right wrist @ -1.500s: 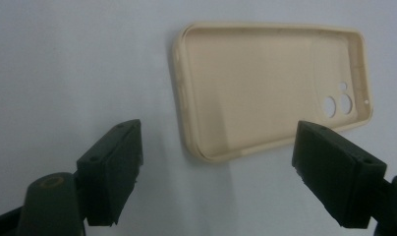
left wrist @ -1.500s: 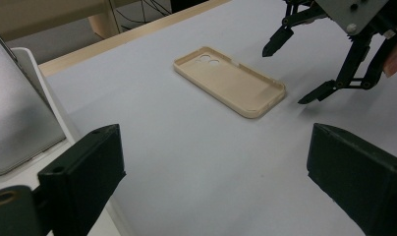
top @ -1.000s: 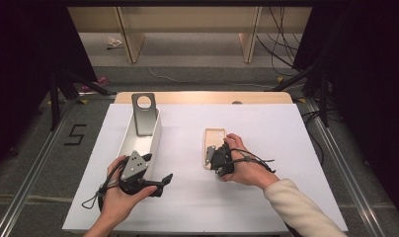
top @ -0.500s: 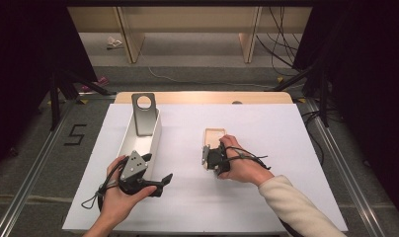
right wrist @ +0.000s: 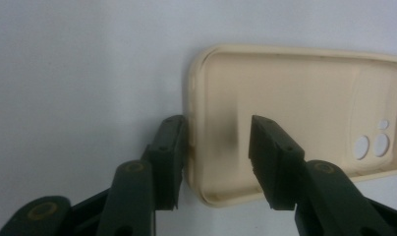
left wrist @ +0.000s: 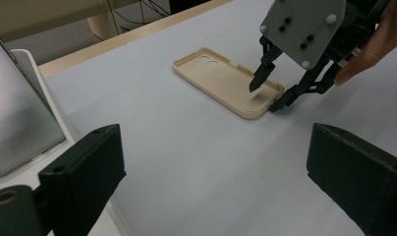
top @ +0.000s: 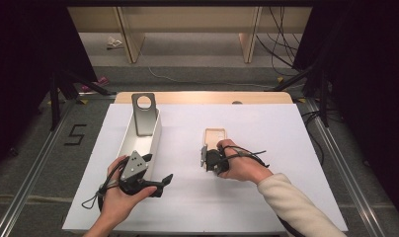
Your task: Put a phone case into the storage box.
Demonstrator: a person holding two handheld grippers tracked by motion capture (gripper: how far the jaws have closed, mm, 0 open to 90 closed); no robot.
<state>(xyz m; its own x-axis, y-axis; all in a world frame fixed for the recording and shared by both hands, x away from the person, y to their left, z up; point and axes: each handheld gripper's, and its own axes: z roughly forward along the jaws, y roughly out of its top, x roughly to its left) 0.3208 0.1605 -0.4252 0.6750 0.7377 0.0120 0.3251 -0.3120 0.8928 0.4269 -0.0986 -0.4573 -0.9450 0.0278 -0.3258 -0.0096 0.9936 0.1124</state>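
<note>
A beige phone case (top: 215,135) lies open side up on the white table (top: 266,128), camera holes at its far end. My right gripper (top: 206,157) is at its near short end. In the right gripper view the gripper (right wrist: 217,128) is open, its jaws straddling the case's (right wrist: 295,103) end wall: the left one outside against the rim, the right one inside and apart from it. The left gripper view shows the same straddle (left wrist: 264,98) on the case (left wrist: 226,81). My left gripper (top: 155,170) is held low at the front left, wide open (left wrist: 213,142) and holding nothing.
A long white tray (top: 152,140) stands at the left, just beyond my left hand. A grey metal plate with a round hole (top: 144,112) leans upright in it, seen close on the left as a plate (left wrist: 19,113). A wooden edge (top: 197,97) borders the table's far side.
My right hand has edged a little to the left and its jaws have settled around the near end of the case. The left gripper and the tray have stayed put.
</note>
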